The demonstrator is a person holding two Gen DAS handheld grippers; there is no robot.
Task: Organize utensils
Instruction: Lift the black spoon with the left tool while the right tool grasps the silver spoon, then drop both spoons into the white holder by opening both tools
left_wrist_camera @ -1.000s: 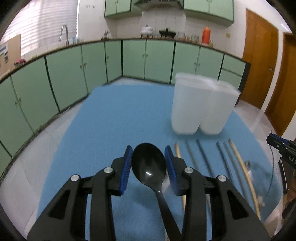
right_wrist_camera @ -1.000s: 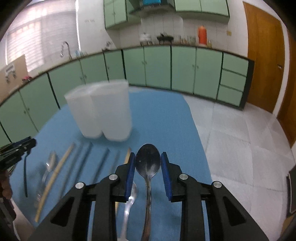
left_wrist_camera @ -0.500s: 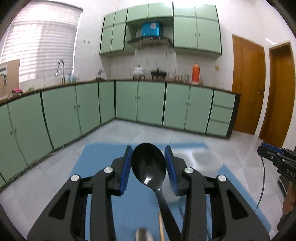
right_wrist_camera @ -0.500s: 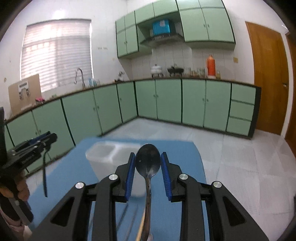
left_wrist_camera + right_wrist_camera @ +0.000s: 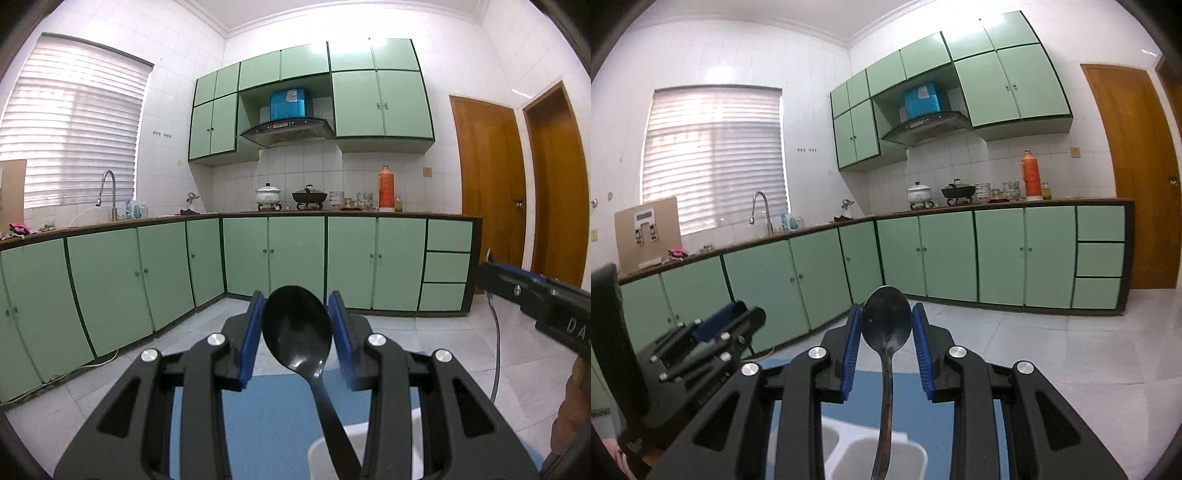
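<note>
My left gripper [image 5: 296, 301] is shut on a black plastic spoon [image 5: 296, 326], bowl up between the blue pads, handle running down toward me. Below it, the rim of a white container [image 5: 320, 451] shows on the blue mat [image 5: 266, 417]. My right gripper [image 5: 886, 309] is shut on a metal spoon [image 5: 886, 323], held the same way. Its handle hangs over the white two-compartment container [image 5: 849, 448] on the blue mat [image 5: 912, 406]. Each gripper also shows in the other's view: the right gripper [image 5: 493, 275] at the right edge, the left gripper [image 5: 738, 319] at the left.
Green base cabinets [image 5: 295, 254] with a worktop run along the far and left walls, and pale floor tiles [image 5: 1052, 343] lie between them and the table. Two wooden doors [image 5: 487, 192] stand at the right. A person's hand [image 5: 570, 424] holds the right gripper.
Both grippers have risen and tipped up from looking down at the mat to nearly level. The chopsticks and loose cutlery have dropped out of view, and the container now sits low under the fingers.
</note>
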